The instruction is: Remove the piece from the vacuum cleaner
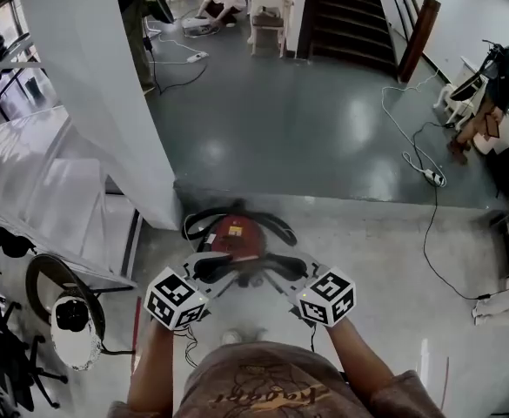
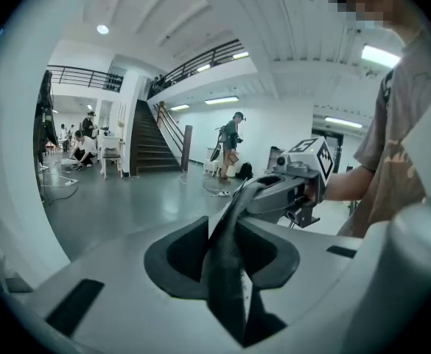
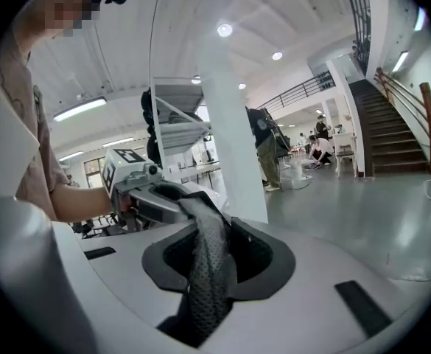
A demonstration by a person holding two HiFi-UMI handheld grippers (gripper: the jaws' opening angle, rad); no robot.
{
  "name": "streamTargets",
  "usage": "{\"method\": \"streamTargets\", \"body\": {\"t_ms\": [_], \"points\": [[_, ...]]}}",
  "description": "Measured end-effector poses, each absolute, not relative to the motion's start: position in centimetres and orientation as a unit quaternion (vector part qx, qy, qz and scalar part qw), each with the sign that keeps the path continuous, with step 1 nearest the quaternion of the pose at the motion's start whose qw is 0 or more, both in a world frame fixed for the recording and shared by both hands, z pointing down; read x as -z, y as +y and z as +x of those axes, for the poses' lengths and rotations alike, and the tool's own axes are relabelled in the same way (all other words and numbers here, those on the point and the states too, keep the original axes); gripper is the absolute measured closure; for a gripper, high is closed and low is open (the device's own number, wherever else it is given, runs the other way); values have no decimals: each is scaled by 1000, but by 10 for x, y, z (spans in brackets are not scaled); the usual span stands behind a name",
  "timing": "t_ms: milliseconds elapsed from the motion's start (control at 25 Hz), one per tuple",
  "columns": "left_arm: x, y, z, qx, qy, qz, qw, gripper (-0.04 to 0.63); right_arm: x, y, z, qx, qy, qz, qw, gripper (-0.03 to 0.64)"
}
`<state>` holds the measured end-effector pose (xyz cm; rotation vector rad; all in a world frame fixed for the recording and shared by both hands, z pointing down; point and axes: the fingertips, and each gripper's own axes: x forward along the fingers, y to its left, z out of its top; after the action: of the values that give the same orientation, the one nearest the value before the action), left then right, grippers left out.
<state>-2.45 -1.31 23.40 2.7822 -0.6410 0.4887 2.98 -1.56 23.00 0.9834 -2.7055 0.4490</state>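
A red vacuum cleaner with a black hose looped round it sits on the floor just ahead of me. Above it I hold a dark mesh piece stretched between both grippers. My left gripper is shut on one end. In the left gripper view the piece rises out of my jaws toward the right gripper. My right gripper is shut on the other end. In the right gripper view the perforated strip runs from my jaws up to the left gripper.
A white column stands close at the left, with a shelf rack and black chairs beside it. A power strip with its cable lies on the floor to the right. Stairs rise at the back. Two people are far off.
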Motion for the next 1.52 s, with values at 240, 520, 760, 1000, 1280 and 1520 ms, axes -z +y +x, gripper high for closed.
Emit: {"method": "streamTargets", "body": {"t_ms": [240, 520, 760, 1000, 1280, 1520], "points": [[-226, 5, -21, -124, -228, 957, 130, 500, -222, 3, 36, -154, -918, 356, 77, 532], [-263, 7, -26, -123, -243, 950, 150, 500, -260, 6, 33, -159, -917, 359, 73, 534], [-282, 0, -36, -98, -264, 942, 180, 499, -278, -3, 23, -172, -911, 368, 70, 534], [-278, -1, -40, -90, -277, 939, 184, 499, -274, -4, 19, -173, -910, 371, 68, 537], [-279, 0, -43, -88, -284, 936, 186, 499, -276, -4, 16, -175, -907, 378, 64, 540], [-279, 0, -47, -86, -289, 935, 189, 499, -276, -4, 13, -165, -907, 382, 72, 546]]}}
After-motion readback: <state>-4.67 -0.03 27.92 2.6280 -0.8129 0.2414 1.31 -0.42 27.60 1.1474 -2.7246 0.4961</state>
